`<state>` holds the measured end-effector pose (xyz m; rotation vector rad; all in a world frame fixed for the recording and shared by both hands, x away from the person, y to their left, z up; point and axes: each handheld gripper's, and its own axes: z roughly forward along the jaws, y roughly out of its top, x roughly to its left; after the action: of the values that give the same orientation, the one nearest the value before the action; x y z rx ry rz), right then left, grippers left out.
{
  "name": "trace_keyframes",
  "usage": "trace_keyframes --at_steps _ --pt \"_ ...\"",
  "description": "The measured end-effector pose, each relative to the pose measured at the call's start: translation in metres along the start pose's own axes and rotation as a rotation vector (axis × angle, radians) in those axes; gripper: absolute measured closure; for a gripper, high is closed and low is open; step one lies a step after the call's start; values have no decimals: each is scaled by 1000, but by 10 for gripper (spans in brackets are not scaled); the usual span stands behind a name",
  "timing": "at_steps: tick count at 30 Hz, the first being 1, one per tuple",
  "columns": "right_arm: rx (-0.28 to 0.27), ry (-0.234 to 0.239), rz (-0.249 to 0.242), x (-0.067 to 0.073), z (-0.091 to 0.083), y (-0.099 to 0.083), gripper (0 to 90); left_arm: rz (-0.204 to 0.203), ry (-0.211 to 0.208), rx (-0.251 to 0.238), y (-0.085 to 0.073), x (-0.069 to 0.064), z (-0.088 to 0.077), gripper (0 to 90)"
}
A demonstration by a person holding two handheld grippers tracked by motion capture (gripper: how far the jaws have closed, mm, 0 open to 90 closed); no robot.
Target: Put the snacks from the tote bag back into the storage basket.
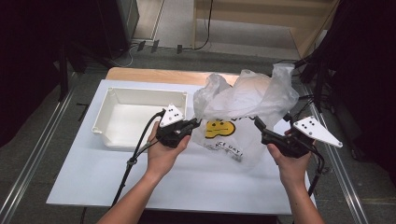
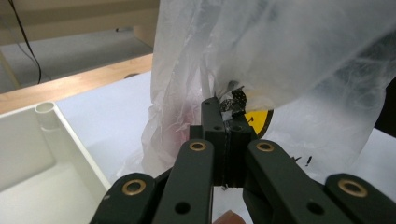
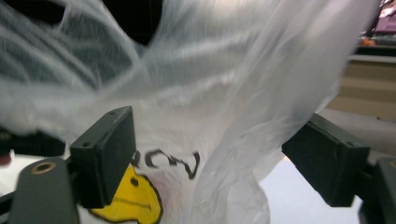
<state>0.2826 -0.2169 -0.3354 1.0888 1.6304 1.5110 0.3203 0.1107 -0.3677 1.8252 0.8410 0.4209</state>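
Translucent white plastic bag with yellow smiley print (image 1: pixel 233 109): edge was pinched by closed left gripper (image 1: pixel 195 123) to steady it; right gripper (image 1: pixel 258 123) was held wide open, bag film loose between its jaws.

White table top (image 1: pixel 93 182) on a wooden board (image 1: pixel 140 74). Grey floor (image 1: pixel 224 28) beyond, cables (image 1: pixel 205 28) trailing across it. Light wooden furniture (image 1: pixel 280 18) far right. Metal rails (image 1: pixel 32 158) flank both sides; dark surroundings.

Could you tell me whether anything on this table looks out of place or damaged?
Nothing looks damaged or spilled. The plastic bag stands crumpled and billowed beside the white tray, its edge pinched in the left gripper, while the right gripper is open around it.
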Motion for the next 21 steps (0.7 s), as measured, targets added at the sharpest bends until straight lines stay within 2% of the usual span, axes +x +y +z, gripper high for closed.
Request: trace_keyframes --at_steps 1,4,9,10,11,12,13,14,15,16,17,18,19,20,21 --pt "0 0 0 0 0 0 174 0 0 0 0 0 0 900" --pt "-44 -21 24 0 -3 12 159 -7 9 14 -4 0 2 900" --pt "-62 5 24 -1 -1 24 198 -24 19 27 -10 1 4 900" --pt "-56 29 11 1 3 28 337 -25 19 36 -13 2 4 900" --pt "-56 29 11 1 3 28 337 -25 19 36 -13 2 4 900" --pt "-28 16 -9 2 8 29 511 -11 17 46 -14 2 4 900" --pt "-11 24 -13 1 11 28 568 -11 17 46 -14 2 4 900" --pt "9 42 -7 0 15 26 669 -8 11 42 -15 1 3 900" --pt "9 42 -7 0 15 26 669 -8 11 42 -15 1 3 900" --pt "62 76 22 -4 23 22 787 -7 3 36 -16 1 1 881" --pt "62 76 22 -4 23 22 787 -7 3 36 -16 1 1 858" --pt "85 75 39 -6 26 16 843 -10 -2 26 -18 1 -3 785" --pt "85 75 39 -6 26 16 843 -10 -2 26 -18 1 -3 719" --pt "92 71 44 -6 28 13 856 -12 -7 16 -19 1 -7 719" --pt "106 77 46 -6 30 7 878 -14 -16 4 -19 0 -12 585"
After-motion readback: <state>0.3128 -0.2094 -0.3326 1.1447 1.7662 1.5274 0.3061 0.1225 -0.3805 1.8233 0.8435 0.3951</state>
